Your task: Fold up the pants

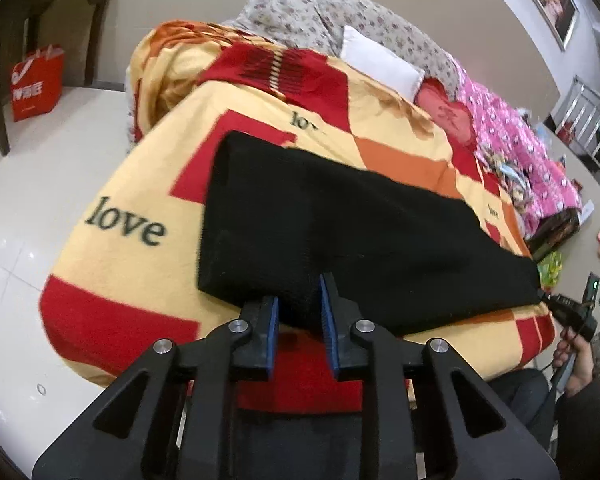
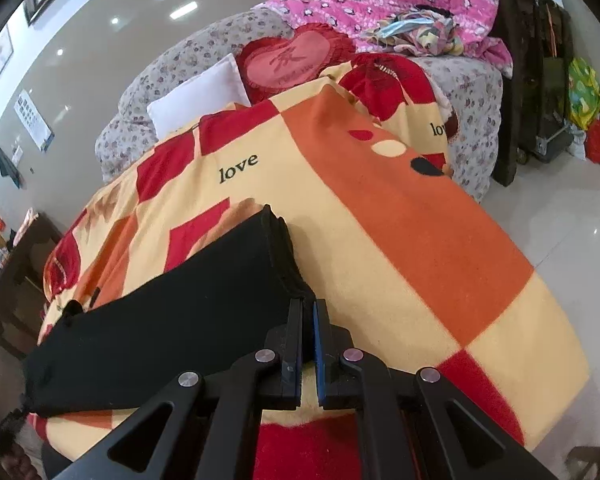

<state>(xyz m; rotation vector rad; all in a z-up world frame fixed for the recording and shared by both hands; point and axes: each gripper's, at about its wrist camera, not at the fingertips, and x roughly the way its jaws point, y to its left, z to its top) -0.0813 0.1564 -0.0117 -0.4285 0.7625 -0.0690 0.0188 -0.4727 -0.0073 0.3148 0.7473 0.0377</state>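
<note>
Pants, black and already doubled into 1 long narrow strip, lie across the near edge of a blanket patterned in yellow, red and orange with "love" printed on it. The blanket covers a bed or couch; which, I can't say.

In the left wrist view the left gripper sits at 6 o'clock against the wide end of the strip, its blue pads a little apart with the cloth edge between them, not visibly pinched. The right gripper, at 6 o'clock in its own view, has its jaws together on the corner of the narrow end, where stacked hem layers show.

The fabric looks soft and limp, light enough to lift by 2 corners, but it would sag in the middle and the layers could slide apart. I'd take hold through all layers at the near corner of each end before carrying 1 end over the other.
</note>
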